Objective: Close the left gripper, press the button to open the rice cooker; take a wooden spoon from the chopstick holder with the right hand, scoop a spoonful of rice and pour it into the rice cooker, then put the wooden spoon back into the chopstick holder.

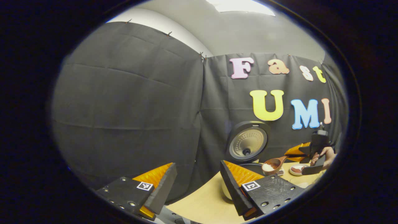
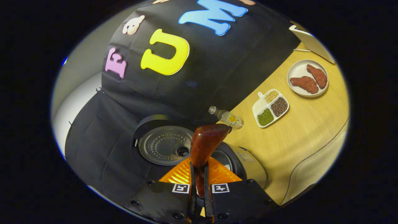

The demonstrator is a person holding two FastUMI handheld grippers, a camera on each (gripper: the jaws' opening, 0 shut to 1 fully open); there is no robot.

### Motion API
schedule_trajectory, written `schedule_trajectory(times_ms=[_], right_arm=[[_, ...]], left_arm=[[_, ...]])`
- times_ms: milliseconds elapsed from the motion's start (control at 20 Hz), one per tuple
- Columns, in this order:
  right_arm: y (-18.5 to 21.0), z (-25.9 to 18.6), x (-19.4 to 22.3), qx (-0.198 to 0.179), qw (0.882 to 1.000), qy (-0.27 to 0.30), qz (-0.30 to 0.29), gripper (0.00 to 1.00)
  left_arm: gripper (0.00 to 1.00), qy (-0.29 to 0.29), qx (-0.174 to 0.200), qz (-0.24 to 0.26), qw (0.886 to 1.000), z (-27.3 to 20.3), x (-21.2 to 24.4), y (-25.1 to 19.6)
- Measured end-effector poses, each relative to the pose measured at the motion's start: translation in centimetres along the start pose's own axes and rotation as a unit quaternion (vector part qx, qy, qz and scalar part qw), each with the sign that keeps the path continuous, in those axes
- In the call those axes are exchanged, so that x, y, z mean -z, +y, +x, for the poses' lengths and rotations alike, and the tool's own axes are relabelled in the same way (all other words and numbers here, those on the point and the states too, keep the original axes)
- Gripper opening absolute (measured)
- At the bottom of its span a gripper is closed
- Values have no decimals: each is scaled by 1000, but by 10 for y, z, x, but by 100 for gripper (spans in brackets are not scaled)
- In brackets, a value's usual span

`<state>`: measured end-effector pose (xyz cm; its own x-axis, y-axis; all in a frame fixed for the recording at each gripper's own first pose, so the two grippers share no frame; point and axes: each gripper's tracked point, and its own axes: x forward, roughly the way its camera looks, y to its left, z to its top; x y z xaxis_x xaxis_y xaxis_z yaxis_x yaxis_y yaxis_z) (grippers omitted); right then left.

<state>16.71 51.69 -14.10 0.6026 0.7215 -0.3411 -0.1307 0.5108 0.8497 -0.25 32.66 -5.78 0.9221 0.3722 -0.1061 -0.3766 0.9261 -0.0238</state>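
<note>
We have the right gripper up over the rice cooker, jaws clamped tight on the handle of the wooden spoon. From the left gripper view, a hand holds that gripper level, and the spoon bowl carries a white heap of rice just above the cooker's rim. The cooker's lid stands open, upright behind the pot. Our left gripper hangs back off the table's near edge, jaws wide apart, gripping nothing. On the table we count one small bottle lying down, one divided dish with three compartments of grains, and one plate bearing two reddish-brown pieces.
</note>
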Motion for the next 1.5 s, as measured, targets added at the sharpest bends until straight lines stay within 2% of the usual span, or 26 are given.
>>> schedule_trajectory(times_ms=[50,100,400,550,650,800,1050,1300,1500], right_arm=[[3,9,5,2,1000,1,-17,15],[5,17,10,3,1000,3,-30,12],[4,53,37,25,994,21,-103,12],[6,58,48,34,983,25,-177,12],[13,60,49,32,972,21,-233,12],[23,59,49,26,948,14,-318,12],[34,57,52,16,915,9,-402,12],[48,47,54,9,848,-15,-530,12],[54,46,59,3,808,-25,-589,12]], left_arm=[[84,2,-3,1,1000,1,3,4],[84,4,-6,2,1000,1,4,7],[84,17,-20,9,1000,4,14,21],[84,20,-22,11,999,6,14,23],[84,19,-21,12,1000,5,16,20],[84,21,-19,12,1000,8,16,14],[84,23,-14,9,1000,11,20,5],[85,21,-8,8,1000,15,18,-3],[85,21,-5,5,1000,18,19,-10]])
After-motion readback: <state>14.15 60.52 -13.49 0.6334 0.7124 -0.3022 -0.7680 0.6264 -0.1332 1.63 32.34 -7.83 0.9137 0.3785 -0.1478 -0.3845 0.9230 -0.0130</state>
